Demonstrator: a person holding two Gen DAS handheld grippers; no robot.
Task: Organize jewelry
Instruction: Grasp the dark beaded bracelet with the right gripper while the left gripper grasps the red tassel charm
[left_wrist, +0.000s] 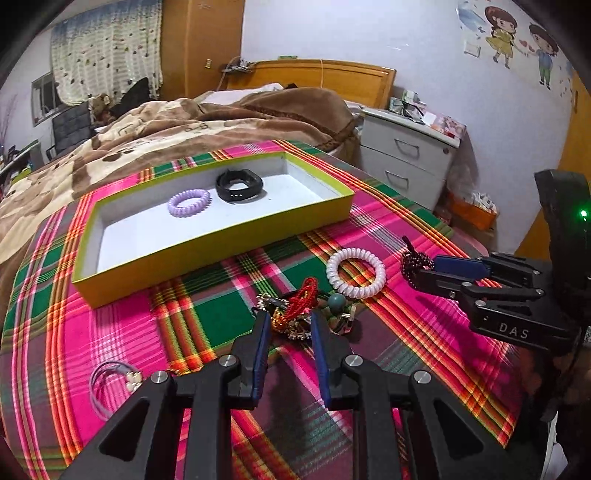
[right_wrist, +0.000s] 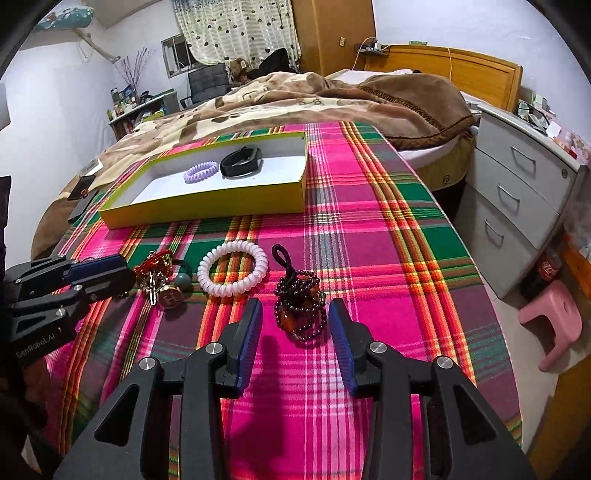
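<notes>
**Two grabbers, two bracelets**

The left gripper (left_wrist: 286, 326) is open around the red bracelet tangle (left_wrist: 295, 308). The right gripper (right_wrist: 295, 332) is open around the dark bead bracelet (right_wrist: 301, 310). Neither squeezes yet. Both probably go into the yellow box (left_wrist: 207, 254), beside the purple coil band (left_wrist: 189, 202).

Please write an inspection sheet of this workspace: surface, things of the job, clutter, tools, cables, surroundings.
Surface: plaid cloth, bright pink and green.
Job's things: box holds purple coil ring and black band; white coil ring, dark bead bracelet and tangled pile lie outside.
Clutter: thin purple loop near the cloth's edge.
Tools: left tool open around the pile; right tool open around the bracelet.
Cables: yellow cord at the headboard.
Surroundings: blanket, drawers, pink stool.
</notes>
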